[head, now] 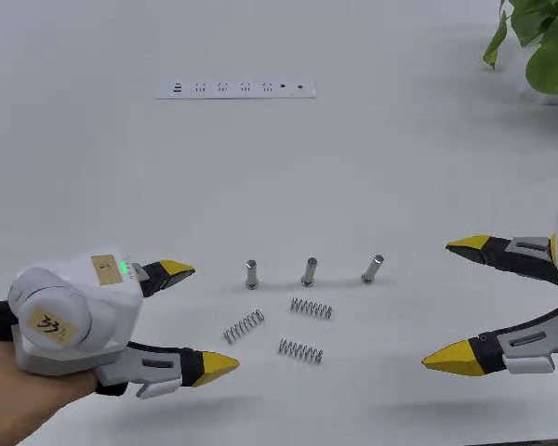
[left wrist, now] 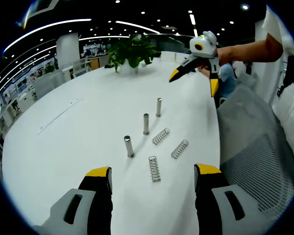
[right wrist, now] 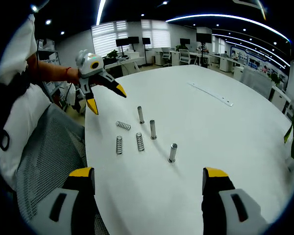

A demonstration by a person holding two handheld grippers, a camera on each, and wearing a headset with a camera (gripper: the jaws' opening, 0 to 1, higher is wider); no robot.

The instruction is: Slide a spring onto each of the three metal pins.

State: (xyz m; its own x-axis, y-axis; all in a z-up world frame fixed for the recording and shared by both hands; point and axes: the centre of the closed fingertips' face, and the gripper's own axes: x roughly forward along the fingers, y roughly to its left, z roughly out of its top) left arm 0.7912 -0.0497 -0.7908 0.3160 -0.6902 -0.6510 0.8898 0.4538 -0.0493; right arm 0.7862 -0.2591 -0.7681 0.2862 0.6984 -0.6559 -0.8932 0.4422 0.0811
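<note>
Three pins (head: 309, 271) and three loose springs (head: 311, 308) sat between the left gripper (head: 212, 318) and right gripper (head: 439, 304), both spread wide, gripping nothing.

On the white table (head: 400, 167), 3 pins are stood in a row approx. at centre: left pin (head: 251, 273), mid pin (head: 309, 270), right pin (head: 373, 268). At 6 o'clock of them, 3 springs are laid loose: left spring (head: 244, 326), upper spring (head: 311, 308), lower spring (head: 300, 350). L gripper (head: 197, 317) at 8 o'clock of the pins and R gripper (head: 454, 302) at 4 o'clock are held w/ jaws spread. A strip (head: 235, 89) is seen at 11 o'clock and a plant (head: 537, 37) at 1 o'clock.
</note>
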